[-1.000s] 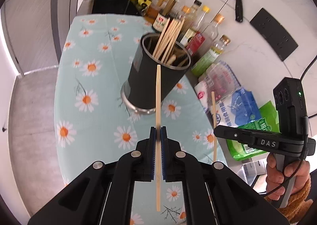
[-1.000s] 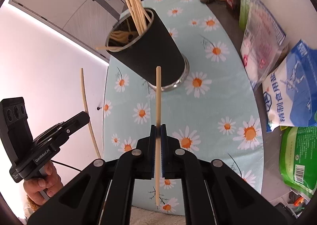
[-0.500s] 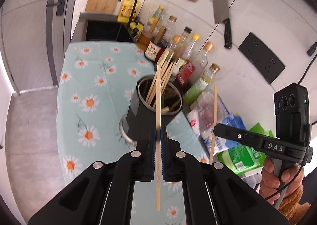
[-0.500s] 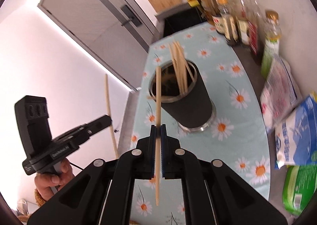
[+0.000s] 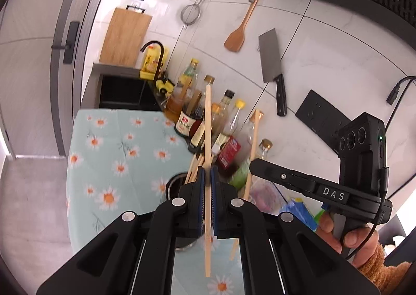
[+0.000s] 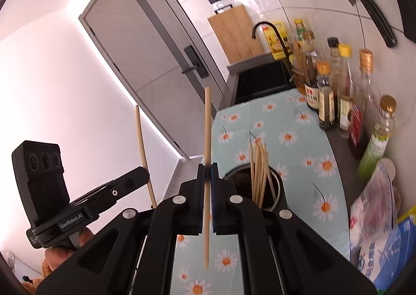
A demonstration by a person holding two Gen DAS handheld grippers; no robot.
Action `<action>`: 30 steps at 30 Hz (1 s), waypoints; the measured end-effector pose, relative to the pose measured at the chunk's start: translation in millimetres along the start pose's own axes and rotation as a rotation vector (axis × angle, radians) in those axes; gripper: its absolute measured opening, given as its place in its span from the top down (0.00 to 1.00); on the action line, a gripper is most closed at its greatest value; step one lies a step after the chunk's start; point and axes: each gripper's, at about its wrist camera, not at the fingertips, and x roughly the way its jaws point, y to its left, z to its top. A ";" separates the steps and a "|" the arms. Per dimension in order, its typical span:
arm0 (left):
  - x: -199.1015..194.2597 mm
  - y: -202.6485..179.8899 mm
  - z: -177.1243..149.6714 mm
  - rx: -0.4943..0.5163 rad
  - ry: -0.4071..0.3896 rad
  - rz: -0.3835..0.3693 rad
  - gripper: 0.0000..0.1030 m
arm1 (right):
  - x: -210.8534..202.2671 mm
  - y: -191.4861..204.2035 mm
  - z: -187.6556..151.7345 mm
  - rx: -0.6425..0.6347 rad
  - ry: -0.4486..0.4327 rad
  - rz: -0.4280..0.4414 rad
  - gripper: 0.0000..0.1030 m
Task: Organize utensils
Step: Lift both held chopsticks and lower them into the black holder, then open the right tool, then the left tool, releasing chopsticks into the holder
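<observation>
Left gripper (image 5: 207, 180): fingers closed flat on one chopstick (image 5: 208, 123), pinched near its middle, standing upright.
Right gripper (image 6: 207, 174): fingers closed on a second chopstick (image 6: 207, 123), same mid-length hold, upright.
Holder (image 6: 277, 185): dark metal cup on the daisy-cloth tabletop (image 6: 291, 139), just beyond and below both sets of fingers, already bristling with chopsticks (image 6: 258, 172).
Handling, as I judge it: light, stiff, smooth wood; a mid-shaft pinch can pivot, so grip square and lower tip-first.

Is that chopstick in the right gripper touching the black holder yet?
Apart. The right wrist view shows the right gripper shut on its chopstick, held left of the holder, not touching it.
</observation>
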 end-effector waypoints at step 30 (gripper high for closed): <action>25.5 -27.6 -0.6 0.282 -0.415 -0.079 0.96 | -3.7 -11.1 33.4 -0.203 -0.301 -0.029 0.95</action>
